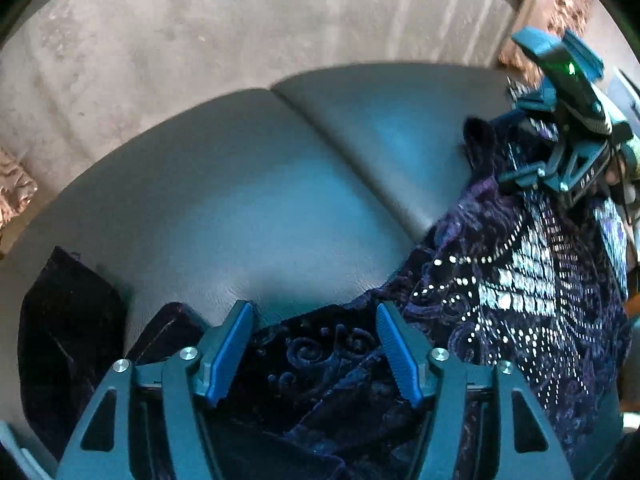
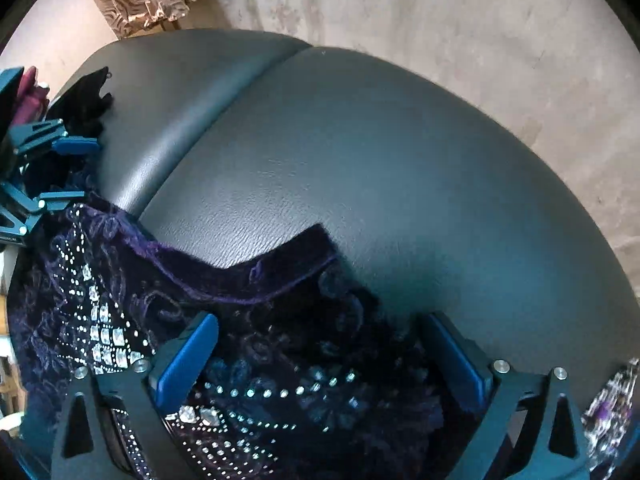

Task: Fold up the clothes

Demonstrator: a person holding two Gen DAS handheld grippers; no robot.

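right gripper (image 2: 320, 360) wide open over garment (image 2: 280, 360); only left view shows dark cloth (image 1: 68, 320)

The garment (image 2: 248, 360) lies along the near edge of the cushioned seat (image 2: 360, 168), across its seam (image 2: 224, 120); the left gripper (image 1: 316, 344) hovers over one end, the right gripper (image 2: 320, 360) over the other, the floor (image 2: 480, 40) beyond

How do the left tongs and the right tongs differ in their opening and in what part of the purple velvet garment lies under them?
The left tongs stand moderately open; the right tongs stand clearly wider. Under the left tongs lies plain embossed velvet of the dark purple velvet garment; under the right tongs lies velvet with rows of silver studs. Both have blue pads, point down at the garment on the grey leather cushion, and grip nothing.
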